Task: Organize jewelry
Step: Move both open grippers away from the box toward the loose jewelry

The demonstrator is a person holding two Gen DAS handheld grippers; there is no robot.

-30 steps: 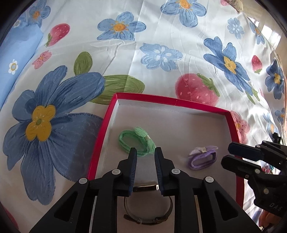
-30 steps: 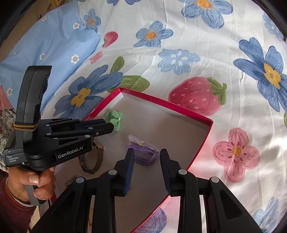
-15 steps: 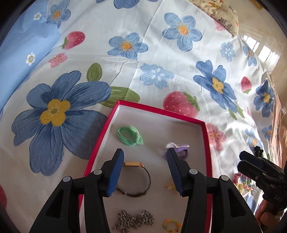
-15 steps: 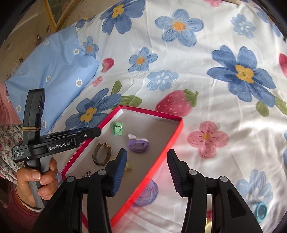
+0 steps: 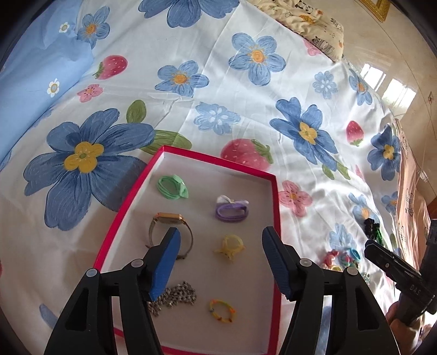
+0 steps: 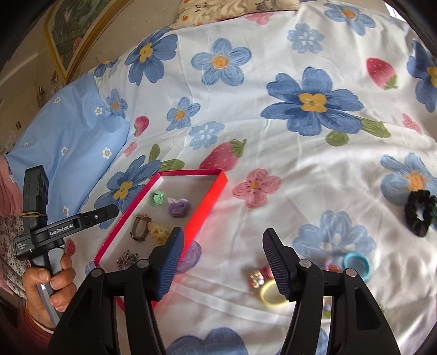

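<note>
A red-rimmed box (image 5: pixel 128 202) (image 6: pixel 210 199) lies on the flowered bedsheet. It holds a green band (image 5: pixel 172 187), a purple band (image 5: pixel 230 210), a gold watch (image 5: pixel 168 229), a yellow ring (image 5: pixel 230 244), a silver chain (image 5: pixel 177 296) and a beaded bracelet (image 5: pixel 222 311). My left gripper (image 5: pixel 220 262) hangs above the box, jaws opening, nothing between them. My right gripper (image 6: pixel 222 266) is over the sheet to the right of the box, jaws opening and empty. Loose pieces lie near it: a yellow ring (image 6: pixel 270 295), a blue ring (image 6: pixel 355 263), a black scrunchie (image 6: pixel 420 213).
A blue pillow (image 5: pixel 30 82) lies at the left, and a patterned pillow (image 5: pixel 308 19) at the bed's far end. A hand (image 6: pixel 49 281) holds the left gripper's handle. Beyond the bed's right edge is shiny floor (image 5: pixel 396 68).
Both grippers have lifted and pulled back from the box, their jaws spreading wider. The watch and purple band stay in the box. The right gripper has swung right, over the loose pieces.
</note>
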